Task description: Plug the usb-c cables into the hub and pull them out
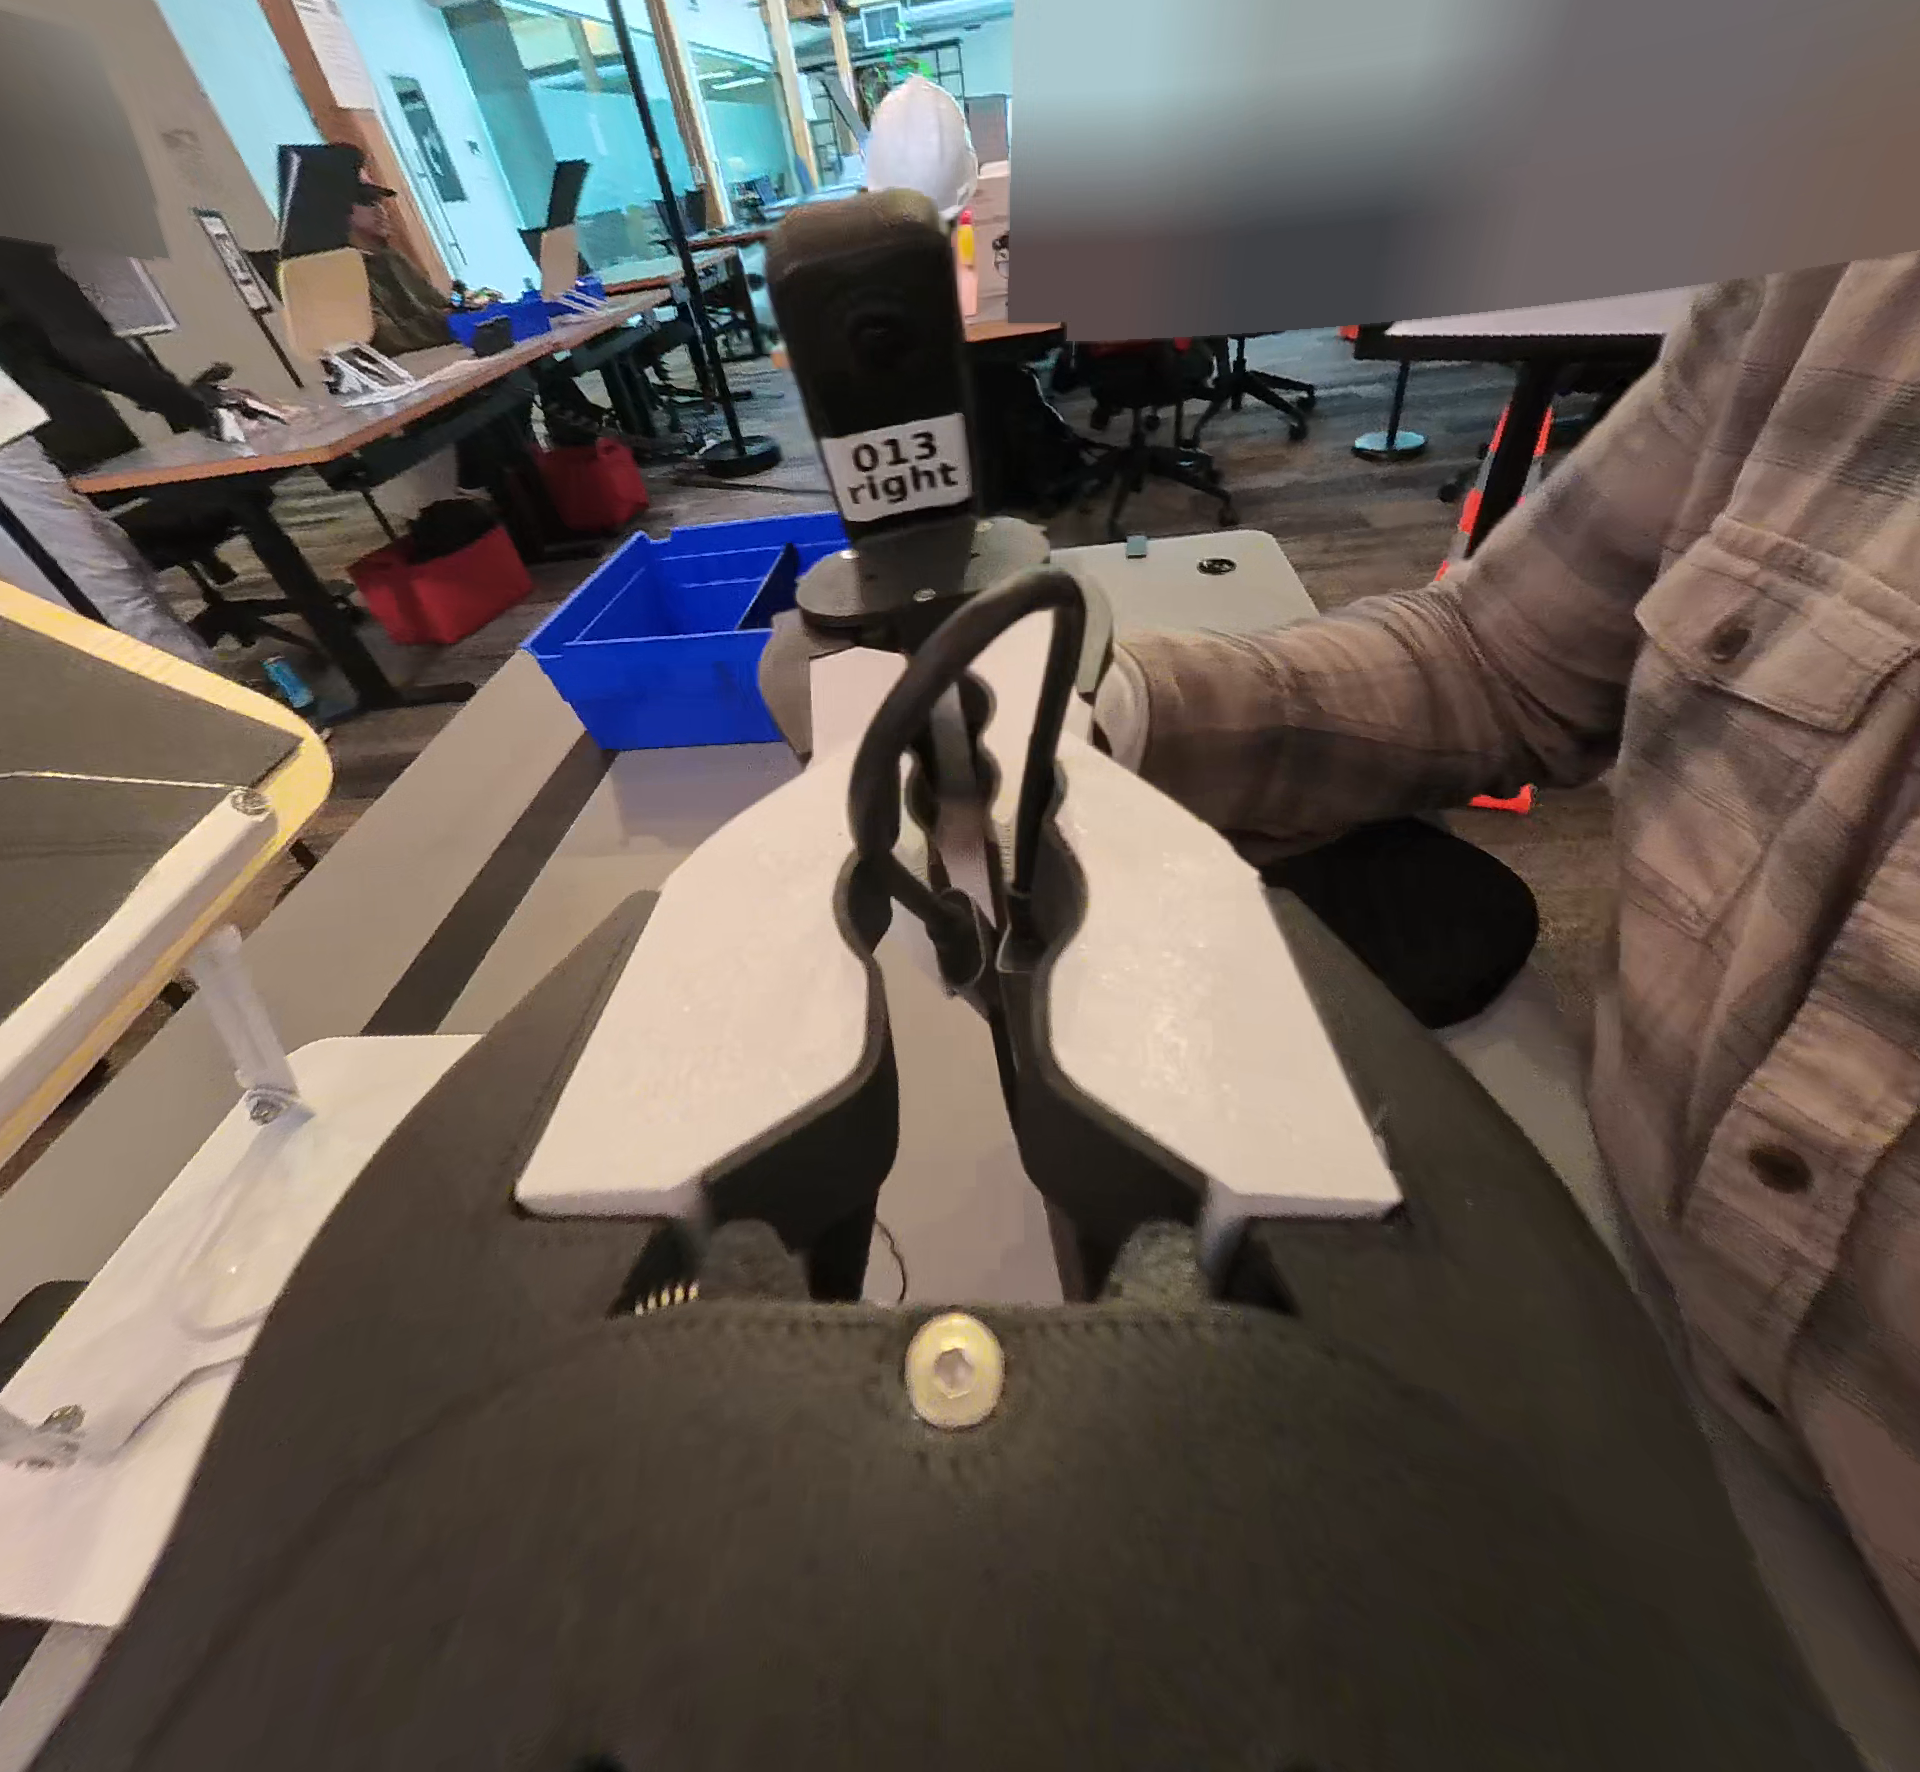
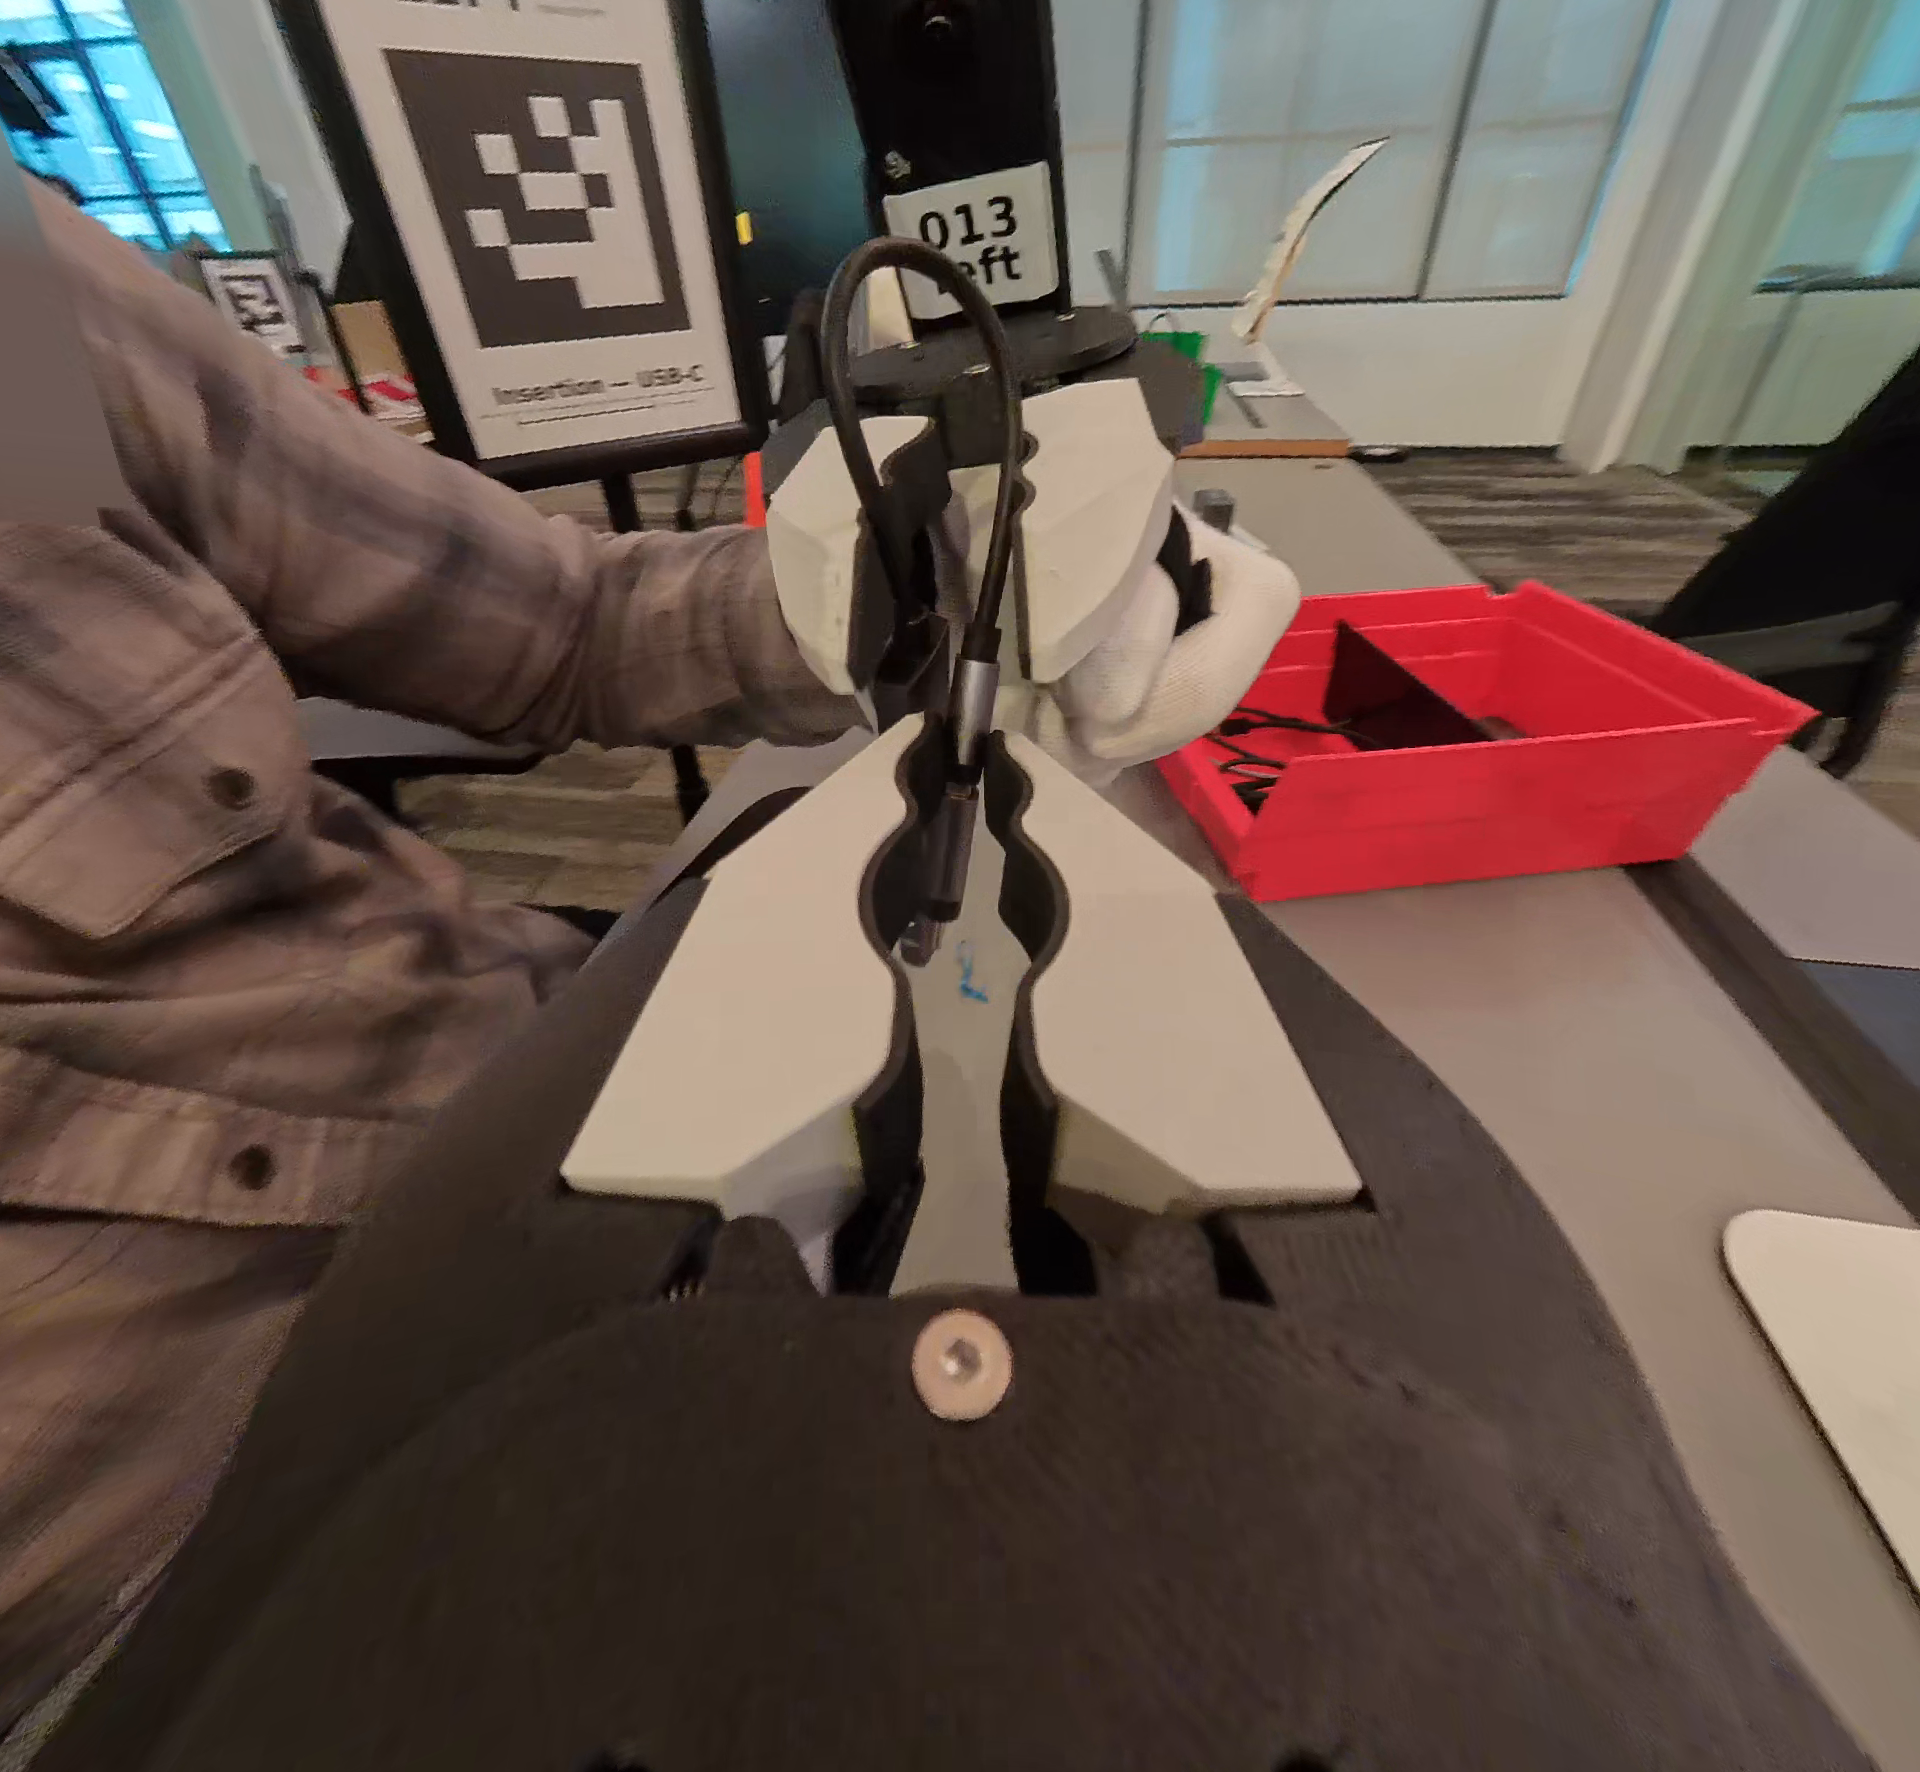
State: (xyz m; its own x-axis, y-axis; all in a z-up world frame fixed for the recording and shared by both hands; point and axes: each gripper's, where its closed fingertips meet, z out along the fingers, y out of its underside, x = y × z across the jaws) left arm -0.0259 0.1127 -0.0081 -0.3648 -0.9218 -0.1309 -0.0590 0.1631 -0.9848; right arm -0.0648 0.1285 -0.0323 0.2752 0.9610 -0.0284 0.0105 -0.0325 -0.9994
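Observation:
My left gripper (image 1: 982, 943) and right gripper (image 2: 961, 756) meet tip to tip above the grey table (image 2: 1507, 995). The right gripper is shut on a slim dark grey hub (image 2: 940, 860) that lies lengthwise between its fingers. A silver USB-C plug (image 2: 971, 683) sits in line with the hub's front end; I cannot tell if it is seated. Its short black cable (image 2: 904, 257) loops up and back down into the left gripper's jaws. In the left wrist view the same cable (image 1: 1039, 584) arches up, and my left gripper is shut on its black plug end (image 1: 961, 933).
A blue bin (image 1: 675, 652) stands behind the right gripper. A red bin (image 2: 1455, 735) with black cables stands at the right. A framed marker sign (image 2: 520, 195) stands behind. A raised platform (image 1: 135, 787) is at the left. A person's plaid sleeve (image 1: 1403, 683) crosses the table. Spacing between my two grippers at the tips: around 4 cm.

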